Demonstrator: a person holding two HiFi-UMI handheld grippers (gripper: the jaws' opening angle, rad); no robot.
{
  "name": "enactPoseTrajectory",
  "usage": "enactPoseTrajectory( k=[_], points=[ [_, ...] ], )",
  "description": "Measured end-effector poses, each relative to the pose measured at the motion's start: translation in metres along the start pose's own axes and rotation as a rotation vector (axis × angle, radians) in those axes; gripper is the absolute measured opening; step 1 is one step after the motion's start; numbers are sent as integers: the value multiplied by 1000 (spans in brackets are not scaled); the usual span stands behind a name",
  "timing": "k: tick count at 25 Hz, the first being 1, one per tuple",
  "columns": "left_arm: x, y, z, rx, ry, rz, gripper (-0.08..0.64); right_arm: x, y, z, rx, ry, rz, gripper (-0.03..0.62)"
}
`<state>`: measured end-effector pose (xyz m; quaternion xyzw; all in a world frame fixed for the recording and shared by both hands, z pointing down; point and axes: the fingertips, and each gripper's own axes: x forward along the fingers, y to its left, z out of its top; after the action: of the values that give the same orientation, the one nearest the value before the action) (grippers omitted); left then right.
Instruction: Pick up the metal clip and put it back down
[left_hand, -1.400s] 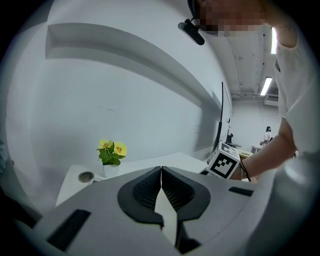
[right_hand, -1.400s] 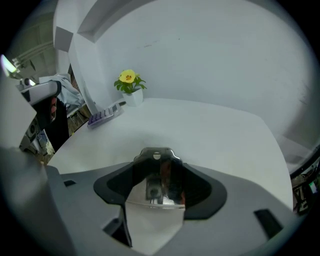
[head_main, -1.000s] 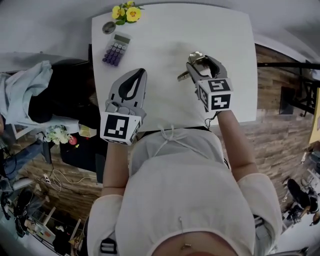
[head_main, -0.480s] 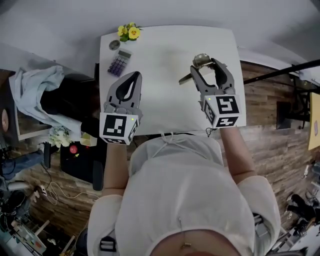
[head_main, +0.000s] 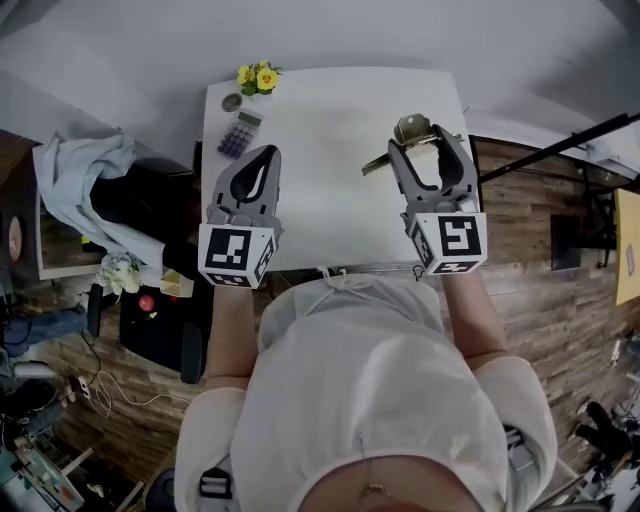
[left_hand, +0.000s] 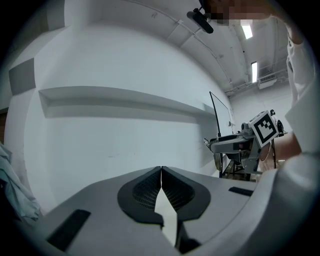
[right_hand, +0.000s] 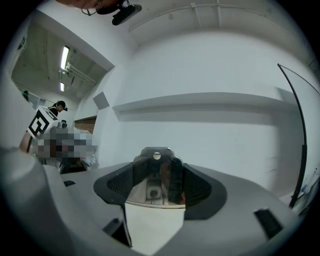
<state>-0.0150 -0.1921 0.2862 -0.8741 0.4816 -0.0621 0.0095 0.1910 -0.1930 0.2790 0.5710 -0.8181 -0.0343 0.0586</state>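
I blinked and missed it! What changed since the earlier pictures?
Both grippers rose away from the white table: the right gripper lifted the metal clip higher, and the left gripper went up too. Unchanged: the clip stays clamped, the left gripper stays shut and empty, calculator and flowers sit at the table's corner.

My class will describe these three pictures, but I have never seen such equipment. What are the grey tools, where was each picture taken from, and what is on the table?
A person holds a two-jaw gripper in each hand. One picture looks down from a head camera; the other two come from cameras riding on each gripper. The left gripper is shut and empty. The right gripper clamps a metal clip. On the white table lie a calculator and yellow flowers.
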Motion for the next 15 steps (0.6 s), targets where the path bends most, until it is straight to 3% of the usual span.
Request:
enactPoseTrajectory(
  k=[10, 15],
  points=[
    [-2, -9, -3, -6, 1, -2, 20, 6, 2, -28, 33, 80, 21, 296],
    [4, -6, -15, -24, 11, -19, 20, 28, 9, -66, 59, 180, 36, 296]
  ],
)
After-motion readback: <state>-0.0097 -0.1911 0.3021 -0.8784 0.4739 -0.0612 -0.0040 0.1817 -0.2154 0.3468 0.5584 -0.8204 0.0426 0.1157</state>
